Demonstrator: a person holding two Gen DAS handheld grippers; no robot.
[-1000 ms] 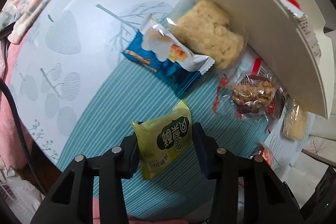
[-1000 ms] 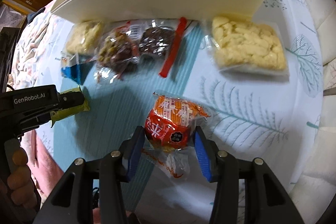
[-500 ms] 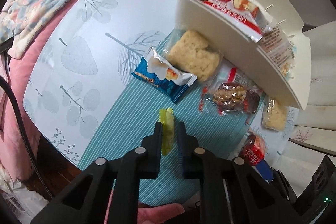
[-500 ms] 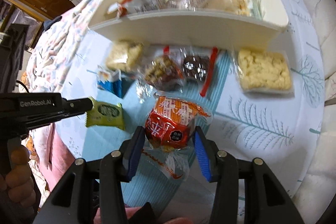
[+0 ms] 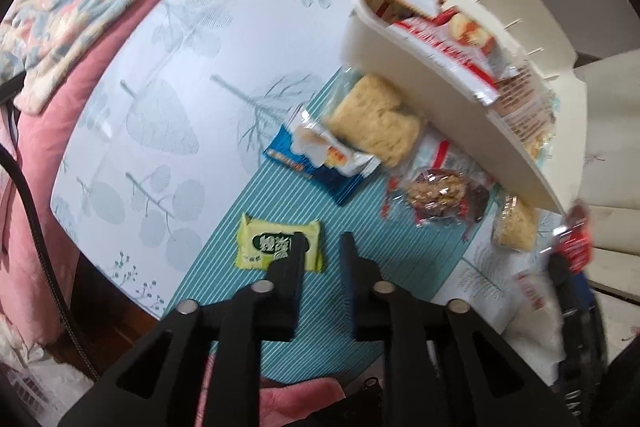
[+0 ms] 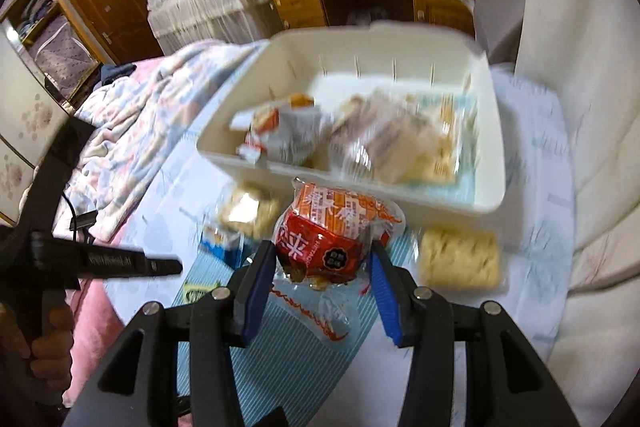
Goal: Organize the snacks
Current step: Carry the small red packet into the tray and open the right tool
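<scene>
Right wrist: red snack pack (image 6: 324,239) clamped between right gripper (image 6: 323,267) fingers

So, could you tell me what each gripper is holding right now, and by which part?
The right gripper clamps the red-orange snack packet across its lower sides. The left gripper holds nothing; the green packet lies on the table.

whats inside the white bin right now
The white bin holds several wrapped snacks, among them a red and white packet. Anything beneath that pile is covered, and motion blur hides the details.
</scene>
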